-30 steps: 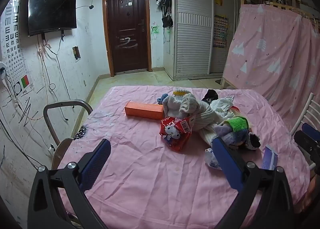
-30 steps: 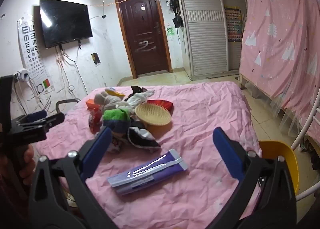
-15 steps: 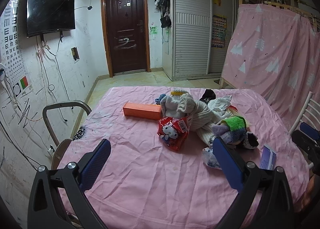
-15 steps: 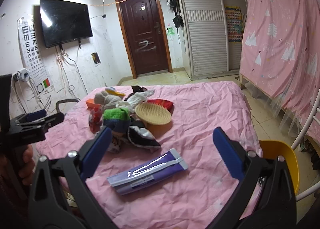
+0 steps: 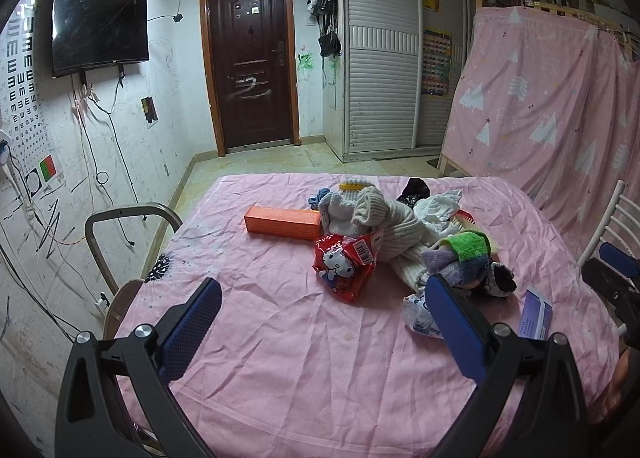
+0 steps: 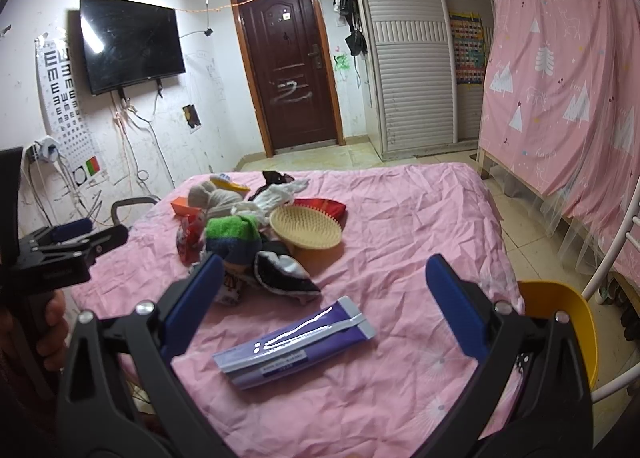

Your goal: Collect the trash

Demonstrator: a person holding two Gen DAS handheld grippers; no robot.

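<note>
Right wrist view: open right tongs point(image 6: 324, 294) hover above purple box point(image 6: 294, 342).

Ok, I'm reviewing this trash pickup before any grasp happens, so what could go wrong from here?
The red snack wrapper touches the heap of socks, so the left gripper could snag clothing. The purple box lies flat on wrinkled pink sheet, so the open right gripper might pinch fabric.

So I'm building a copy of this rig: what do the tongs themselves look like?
Both tongs match: black angular frames with cut-out openings, silver bolts at the joints, and two flat fingers faced with textured blue pads. No cables or markings show.
</note>
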